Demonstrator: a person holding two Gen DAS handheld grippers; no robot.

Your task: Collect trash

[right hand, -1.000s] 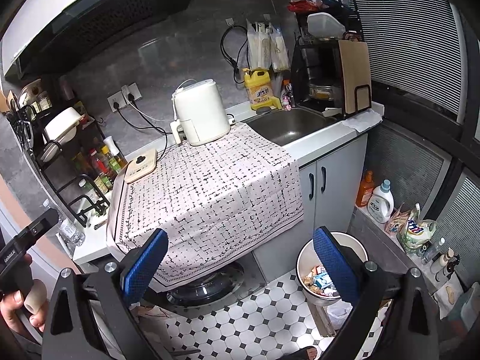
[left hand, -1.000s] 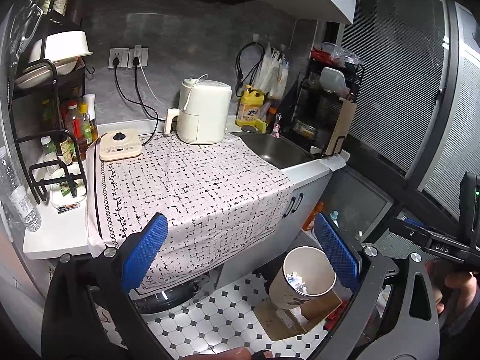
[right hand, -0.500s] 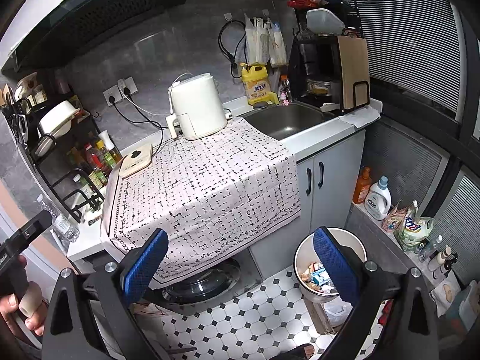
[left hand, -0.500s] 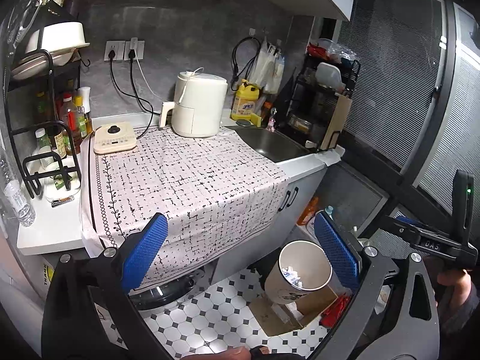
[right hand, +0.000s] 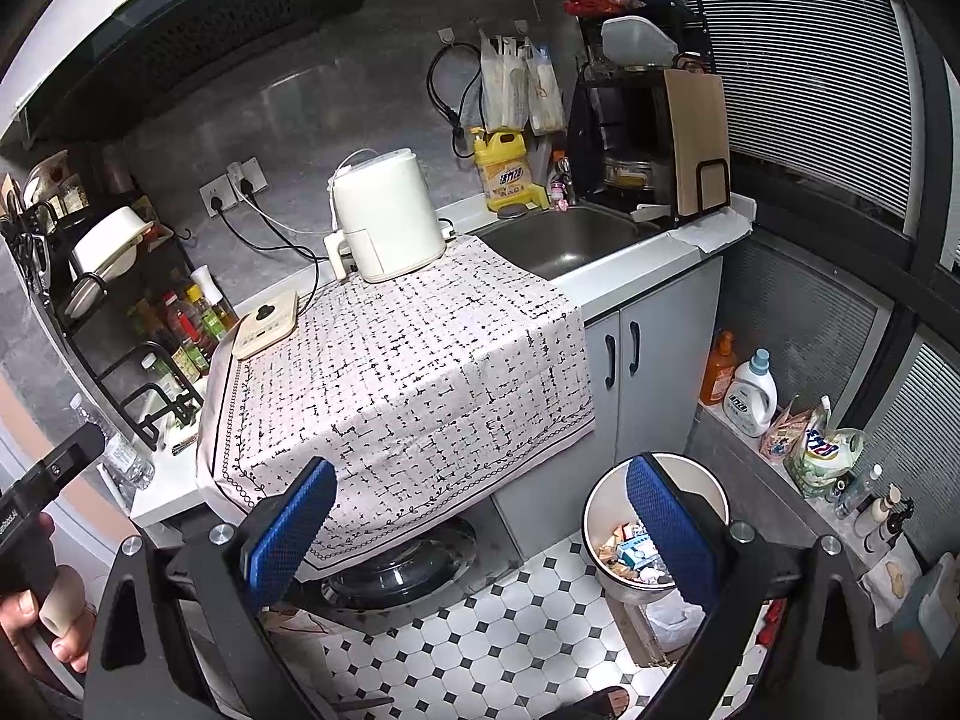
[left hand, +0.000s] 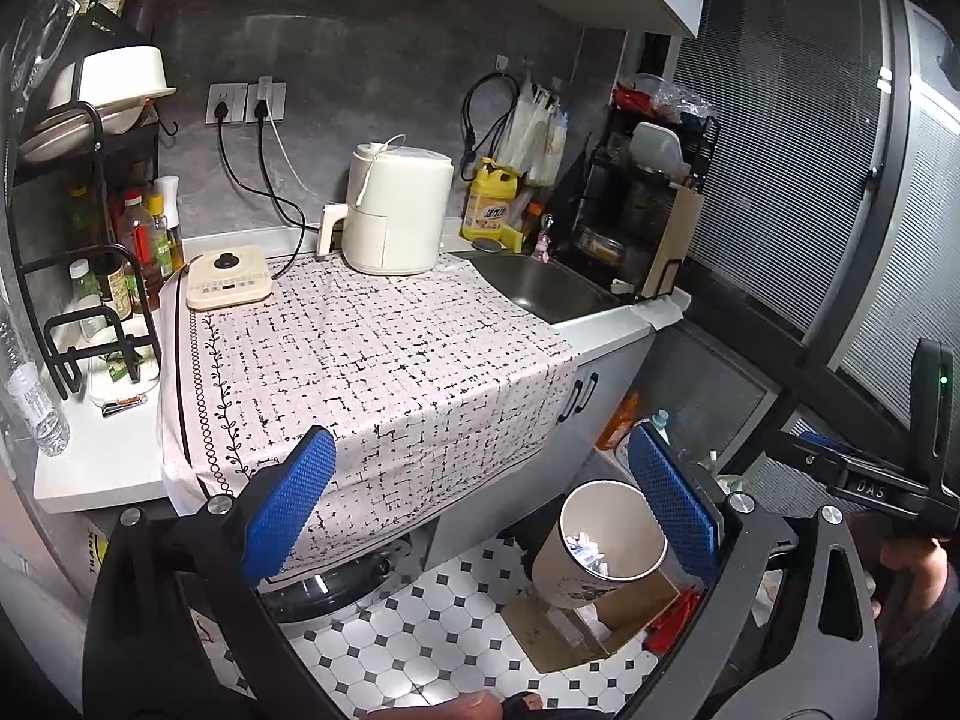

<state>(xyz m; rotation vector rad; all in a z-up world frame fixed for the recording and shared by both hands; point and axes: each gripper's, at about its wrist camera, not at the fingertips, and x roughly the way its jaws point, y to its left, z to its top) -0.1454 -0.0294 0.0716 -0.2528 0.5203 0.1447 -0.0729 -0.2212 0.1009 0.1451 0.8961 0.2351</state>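
Grippers pull back from kitchen counter, trash bin in sight

Both views widen compared with a second ago, showing more floor. The left gripper (left hand: 480,504) and right gripper (right hand: 480,510) hang with fingers spread wide, pinching nothing. The trash bin (right hand: 600,516), partly filled with scraps, stands on the tiled floor at lower right of each frame, below the cloth-draped counter (left hand: 96,462). No loose trash shows, so collection looks finished or not yet begun.

Grey-walled kitchen (left hand: 372,60), octagon-tiled floor (left hand: 432,630)

Tiled floor (right hand: 480,630) with trash bin (right hand: 600,516); cloth-draped counter (left hand: 96,468) under air fryer (left hand: 399,210).
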